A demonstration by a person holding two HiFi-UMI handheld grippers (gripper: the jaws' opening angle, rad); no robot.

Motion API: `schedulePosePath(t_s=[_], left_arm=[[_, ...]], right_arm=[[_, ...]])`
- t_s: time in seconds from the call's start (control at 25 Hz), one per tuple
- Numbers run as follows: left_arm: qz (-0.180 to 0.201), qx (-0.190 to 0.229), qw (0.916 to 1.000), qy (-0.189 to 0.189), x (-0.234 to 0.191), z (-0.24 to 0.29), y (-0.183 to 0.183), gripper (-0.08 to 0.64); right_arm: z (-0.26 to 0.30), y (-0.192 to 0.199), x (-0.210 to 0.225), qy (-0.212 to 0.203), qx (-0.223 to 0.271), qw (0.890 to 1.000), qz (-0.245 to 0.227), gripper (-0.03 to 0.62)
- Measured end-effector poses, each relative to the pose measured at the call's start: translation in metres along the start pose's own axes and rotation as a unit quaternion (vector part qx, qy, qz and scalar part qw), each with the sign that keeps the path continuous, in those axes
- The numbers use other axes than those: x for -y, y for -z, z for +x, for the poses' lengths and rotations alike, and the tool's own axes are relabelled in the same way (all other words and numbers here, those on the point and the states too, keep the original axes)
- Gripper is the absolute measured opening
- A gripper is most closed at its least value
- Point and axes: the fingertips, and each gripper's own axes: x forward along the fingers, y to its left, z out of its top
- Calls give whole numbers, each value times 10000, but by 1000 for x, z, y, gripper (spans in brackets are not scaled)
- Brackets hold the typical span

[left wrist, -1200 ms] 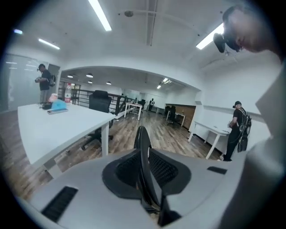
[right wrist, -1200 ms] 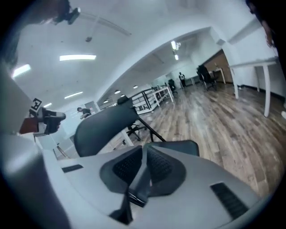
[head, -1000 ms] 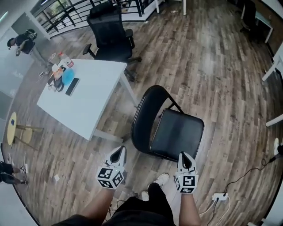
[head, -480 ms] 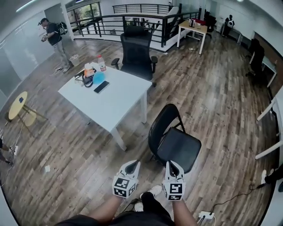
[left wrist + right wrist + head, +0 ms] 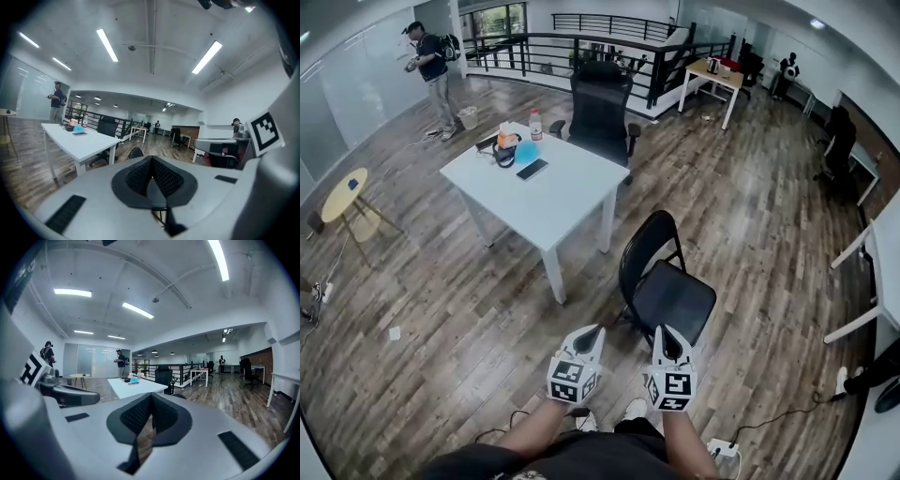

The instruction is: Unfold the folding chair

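Note:
The black folding chair (image 5: 667, 281) stands unfolded on the wood floor, its seat flat and its curved back toward the white table. Both grippers hang in the air in front of me, short of the chair and apart from it. My left gripper (image 5: 592, 333) is shut and holds nothing. Beside it, my right gripper (image 5: 664, 335) is also shut and empty. In the left gripper view the chair's back (image 5: 135, 153) peeks just over the shut left gripper (image 5: 151, 165). The right gripper view shows the shut right gripper (image 5: 151, 399) and the chair's top edge (image 5: 179, 396) just past it.
A white table (image 5: 534, 192) with a bottle, a phone and small items stands left of the chair, a black office chair (image 5: 600, 112) behind it. A person (image 5: 431, 70) stands far left. A power strip with cables (image 5: 722, 450) lies on the floor beside my feet.
Both grippers have risen and drawn back from the chair's seat, coming closer together. The head view has lifted from looking steeply down to showing the whole room; the chair looks smaller and farther off.

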Motion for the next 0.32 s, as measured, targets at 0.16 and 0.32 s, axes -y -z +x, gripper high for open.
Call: schedulePosePath(t_s=[0.16, 0.32], left_arm=[[26, 0, 10000, -36, 13, -12, -4, 5], [93, 100, 9999, -97, 39, -18, -13, 5]], right_arm=[[-16, -4, 6, 0, 39, 9999, -104, 14], [-40, -13, 17, -84, 146, 9993, -320, 14]])
